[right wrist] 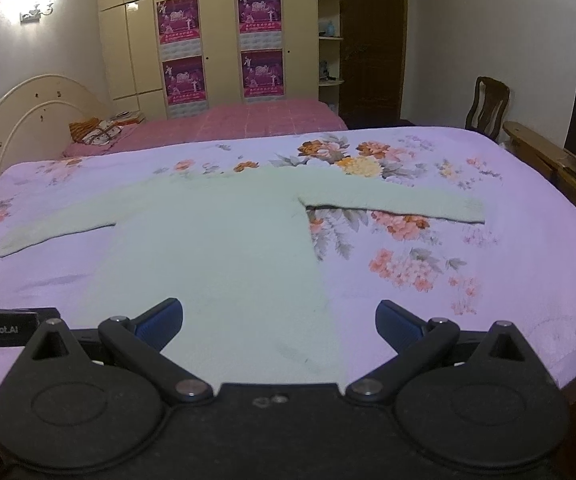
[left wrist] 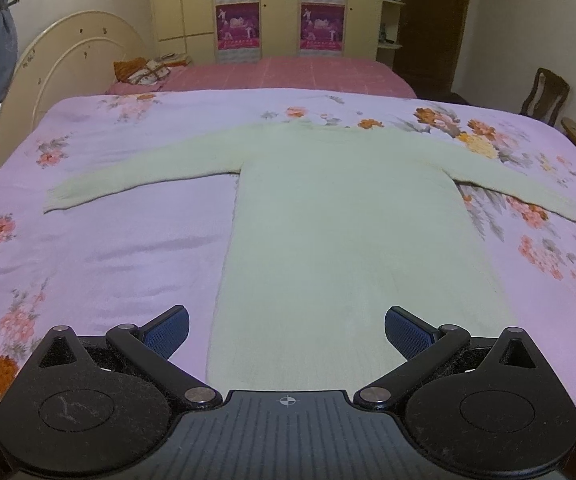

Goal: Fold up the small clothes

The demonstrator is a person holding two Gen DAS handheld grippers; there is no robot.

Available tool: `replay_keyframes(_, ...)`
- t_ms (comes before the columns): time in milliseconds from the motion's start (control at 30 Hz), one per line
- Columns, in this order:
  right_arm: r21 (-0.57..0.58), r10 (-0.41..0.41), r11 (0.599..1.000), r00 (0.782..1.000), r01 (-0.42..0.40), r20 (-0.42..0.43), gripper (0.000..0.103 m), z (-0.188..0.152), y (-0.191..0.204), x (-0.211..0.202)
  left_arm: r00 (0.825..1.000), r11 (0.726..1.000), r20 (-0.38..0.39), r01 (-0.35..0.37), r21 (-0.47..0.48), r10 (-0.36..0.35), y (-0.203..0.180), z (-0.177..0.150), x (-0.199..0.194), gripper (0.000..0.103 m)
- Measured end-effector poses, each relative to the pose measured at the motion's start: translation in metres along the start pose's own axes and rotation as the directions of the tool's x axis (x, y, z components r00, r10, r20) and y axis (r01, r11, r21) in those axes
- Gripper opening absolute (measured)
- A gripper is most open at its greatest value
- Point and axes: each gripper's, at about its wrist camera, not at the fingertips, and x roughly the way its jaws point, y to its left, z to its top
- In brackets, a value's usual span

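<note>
Both grippers, left gripper point(left wrist: 286, 330) and right gripper point(right wrist: 279, 322), jaws spread and empty, above the hem of one pale green sweater point(left wrist: 327, 216) spread flat on the floral bedspread point(left wrist: 108, 248); likely soft, light; best pinched at the cuffs.

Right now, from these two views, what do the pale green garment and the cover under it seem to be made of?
The sweater looks like a soft knit, perhaps wool or acrylic: matte, slightly fuzzy, with faint vertical ribs toward the hem. The bed cover looks like a thin woven or brushed cloth, printed with flowers; it has a slight sheen and shallow wrinkles. The exact fibre cannot be told for either.
</note>
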Motion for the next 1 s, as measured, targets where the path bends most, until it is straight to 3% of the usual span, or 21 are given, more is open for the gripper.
replay_keyframes(367, 0.072, -0.019, 0.997, 1.0, 0.019, 0.0, 0.102, 0.027, -0.058, 0.075, 1.0, 0.999, -0.019, 0.024, -0.029, -0.025, -0.026, 0.046, 0.079, 0.103)
replay_keyframes(1000, 0.286, -0.043, 0.954, 0.987, 0.086, -0.155, 0.068, 0.078, -0.192, 0.256, 0.996, 0.996, -0.04, -0.079, -0.035, 0.078, -0.081, 0.116, 0.212, 0.103)
